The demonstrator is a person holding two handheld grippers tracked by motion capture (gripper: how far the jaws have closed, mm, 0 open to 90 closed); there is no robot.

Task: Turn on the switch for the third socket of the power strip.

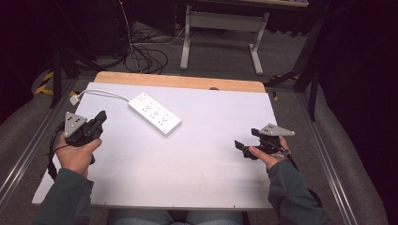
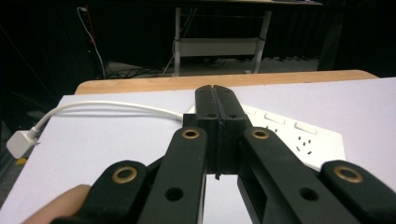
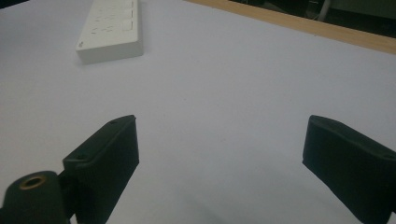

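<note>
White plug (image 1: 74, 99), left edge of the table (image 1: 197, 168), apart from everything but its own white cable (image 1: 105, 93). Left gripper (image 1: 100, 117), held above the table's left side: jaws pressed together, nothing between, pointed toward the power strip. White power strip (image 1: 155, 113), flat on the pale tabletop, left of centre toward the far edge, lying diagonally, cable running off to the plug. Right gripper (image 1: 240, 146), at the table's right side: jaws spread wide, nothing between, well apart from the strip.
</note>
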